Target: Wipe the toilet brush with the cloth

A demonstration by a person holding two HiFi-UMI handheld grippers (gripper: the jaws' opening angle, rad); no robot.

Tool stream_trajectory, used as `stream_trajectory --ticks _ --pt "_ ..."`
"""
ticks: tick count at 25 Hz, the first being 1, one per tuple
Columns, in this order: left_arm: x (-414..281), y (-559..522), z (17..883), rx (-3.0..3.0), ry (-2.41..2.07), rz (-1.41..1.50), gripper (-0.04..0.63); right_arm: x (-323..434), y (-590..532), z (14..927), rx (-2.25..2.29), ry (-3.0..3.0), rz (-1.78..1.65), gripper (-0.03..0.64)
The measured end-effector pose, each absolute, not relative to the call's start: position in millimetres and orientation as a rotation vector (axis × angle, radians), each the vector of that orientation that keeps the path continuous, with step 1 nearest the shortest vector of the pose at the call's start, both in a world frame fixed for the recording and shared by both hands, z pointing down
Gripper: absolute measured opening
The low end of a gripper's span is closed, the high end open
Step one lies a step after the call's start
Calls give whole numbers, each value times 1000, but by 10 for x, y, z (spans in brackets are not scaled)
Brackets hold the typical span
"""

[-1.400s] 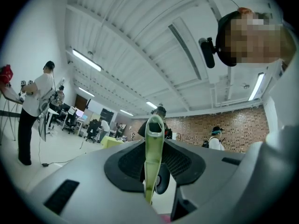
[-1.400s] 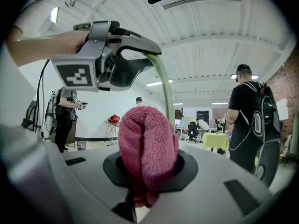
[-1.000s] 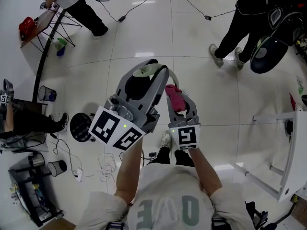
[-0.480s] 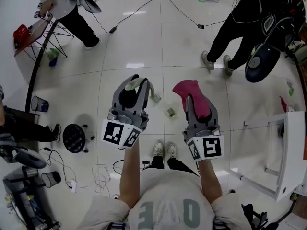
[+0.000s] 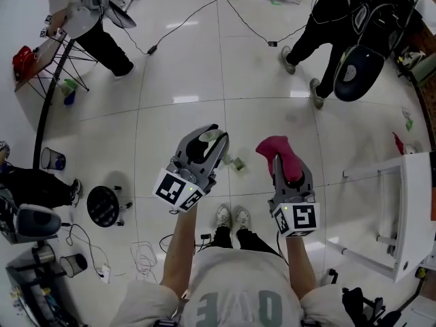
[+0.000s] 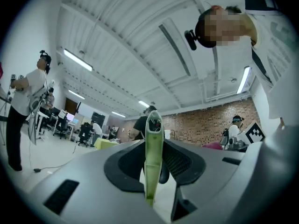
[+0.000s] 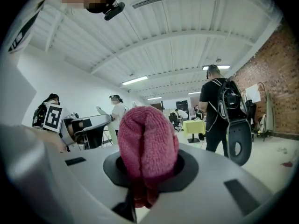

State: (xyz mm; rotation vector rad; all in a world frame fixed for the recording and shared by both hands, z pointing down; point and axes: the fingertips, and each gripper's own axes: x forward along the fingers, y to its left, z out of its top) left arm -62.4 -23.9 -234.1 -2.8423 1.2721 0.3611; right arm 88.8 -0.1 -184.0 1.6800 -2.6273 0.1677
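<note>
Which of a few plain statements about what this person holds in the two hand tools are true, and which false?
1. The right gripper holds a pink cloth. True.
2. The left gripper is empty. False: its jaws are shut on the pale green handle of the toilet brush.
3. The cloth is pressed against the brush. False: the two are held apart, with bare floor showing between them in the head view.
4. Someone else is in the room. True: a person in black with a backpack stands nearby.
5. The grippers are above a table. False: only the tiled floor lies under them.
</note>
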Motion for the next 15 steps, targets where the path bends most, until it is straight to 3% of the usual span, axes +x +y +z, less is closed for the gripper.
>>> stream_trajectory --ticks 6,15 --pt "-384 -394 -1764 -2990 1139 348 118 1044 -68 -1324 1604 -2589 244 69" --pt "-2 -547 -446 -3096 377 331 118 1190 -434 276 1396 -2626 131 69"
